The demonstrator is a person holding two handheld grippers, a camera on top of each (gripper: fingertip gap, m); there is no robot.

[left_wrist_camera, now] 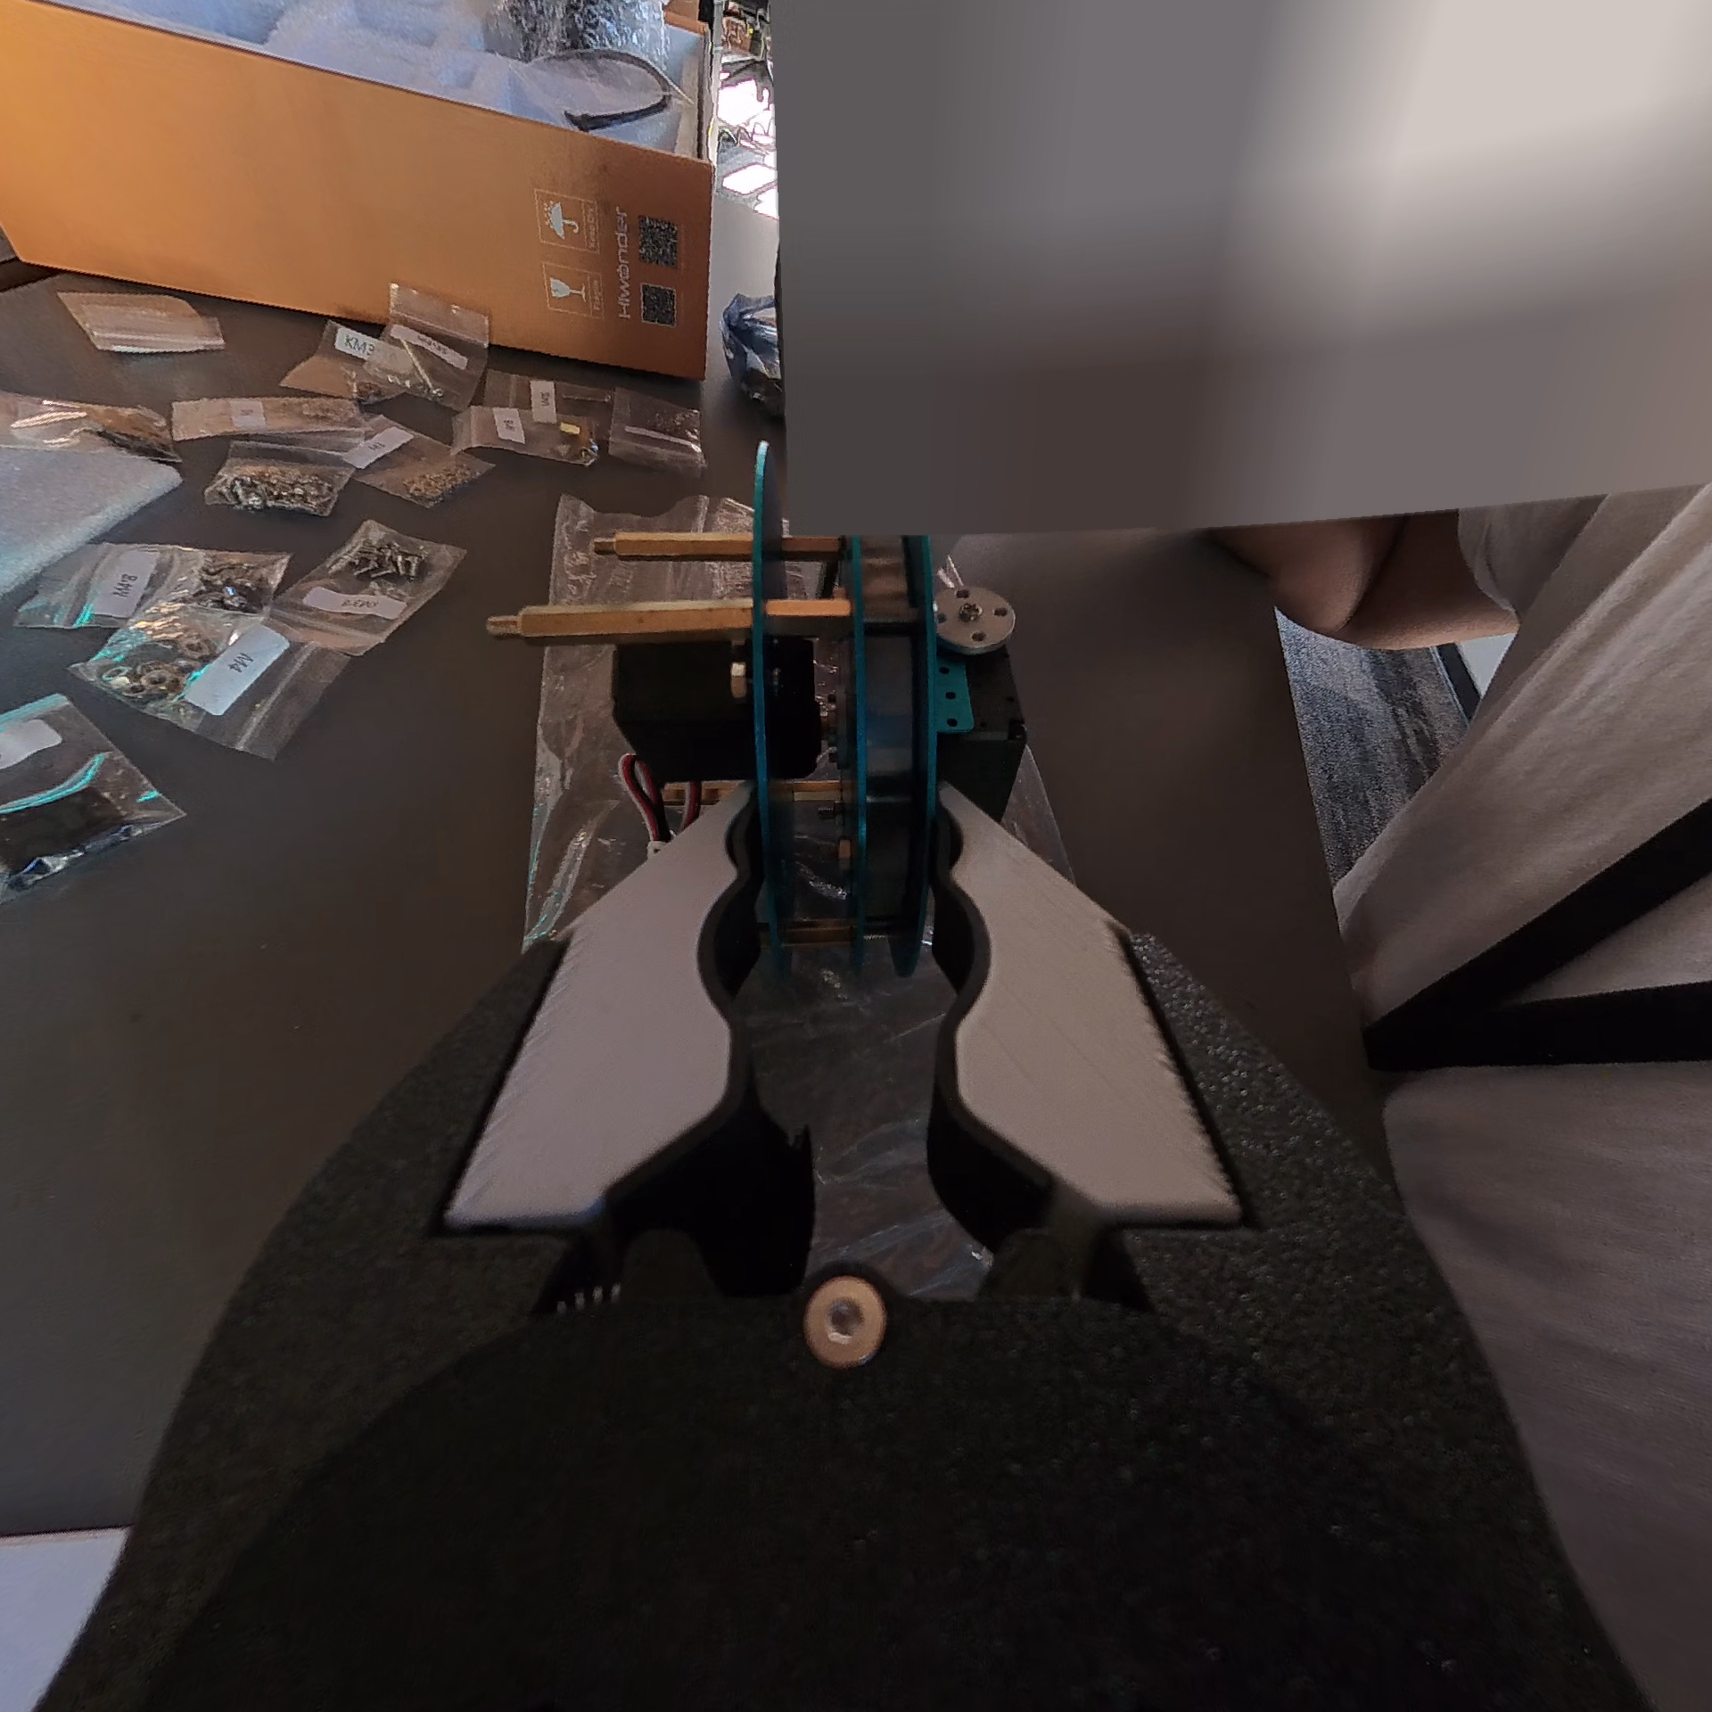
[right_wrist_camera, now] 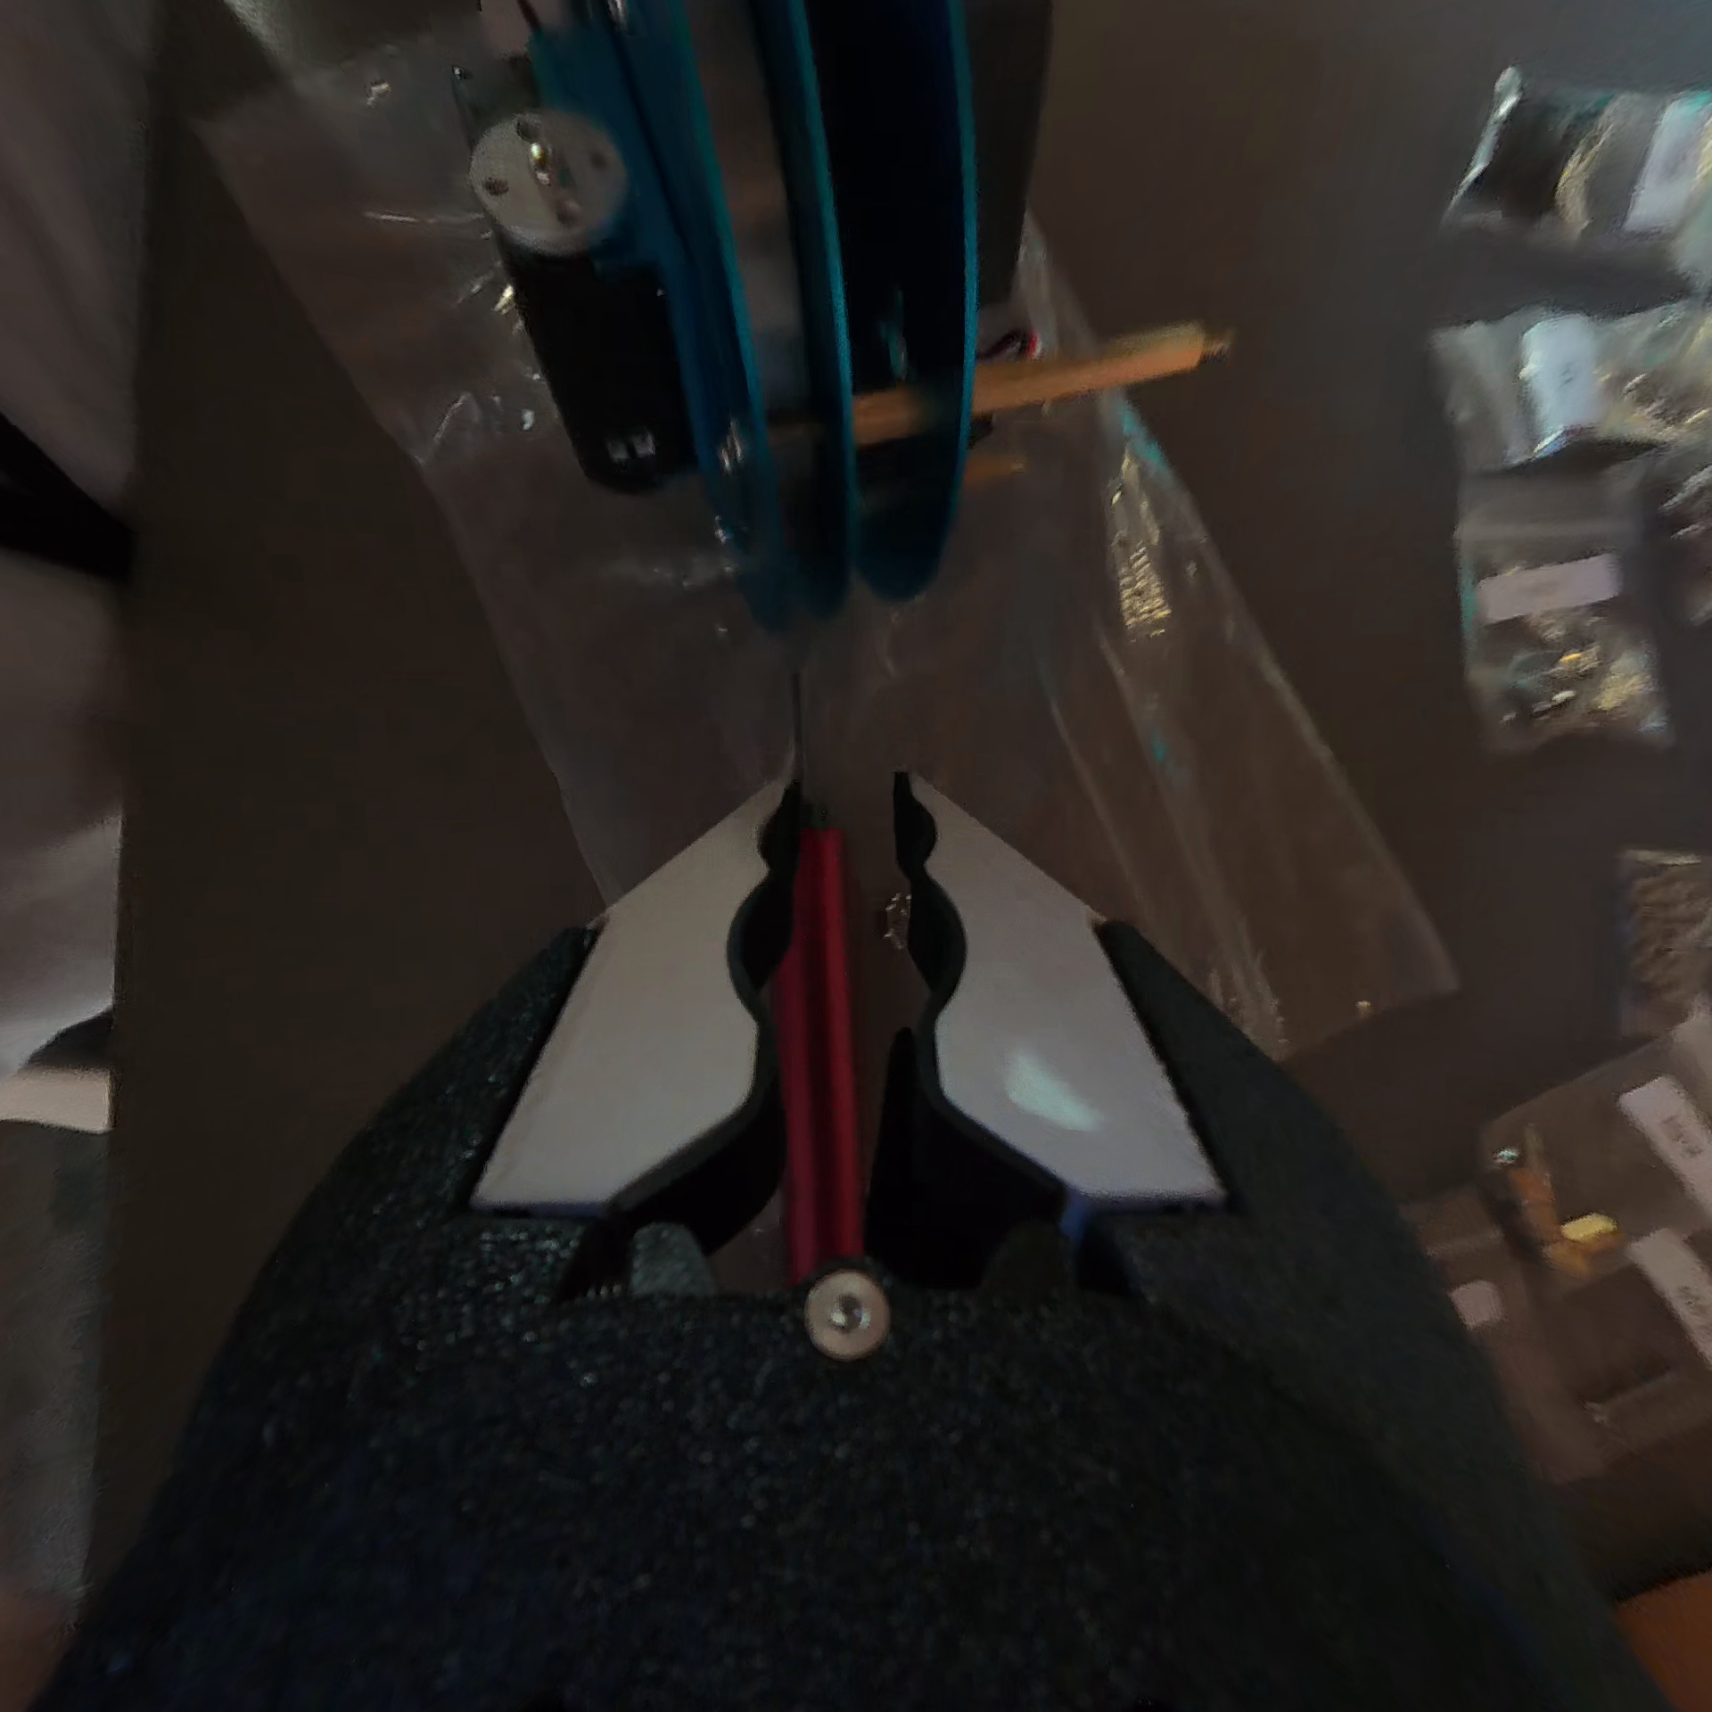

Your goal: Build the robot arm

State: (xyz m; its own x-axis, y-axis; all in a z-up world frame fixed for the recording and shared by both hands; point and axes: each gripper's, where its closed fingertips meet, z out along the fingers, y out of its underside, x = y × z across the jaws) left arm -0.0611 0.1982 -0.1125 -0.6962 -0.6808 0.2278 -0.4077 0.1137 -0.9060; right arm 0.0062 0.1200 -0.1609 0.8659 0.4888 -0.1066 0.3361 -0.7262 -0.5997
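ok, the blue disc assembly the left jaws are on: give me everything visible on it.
The blue disc assembly has three thin teal metallic-looking discs on edge, parallel, joined by brass standoffs that stick out to one side. Black servo blocks sit on both sides, one with a round silver horn; red, white and black wires hang below. It stands over a clear plastic bag, gripped between the jaws of the left gripper.

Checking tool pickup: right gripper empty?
No: the right gripper is closed on a red-handled screwdriver whose shaft points toward the blue plate assembly.
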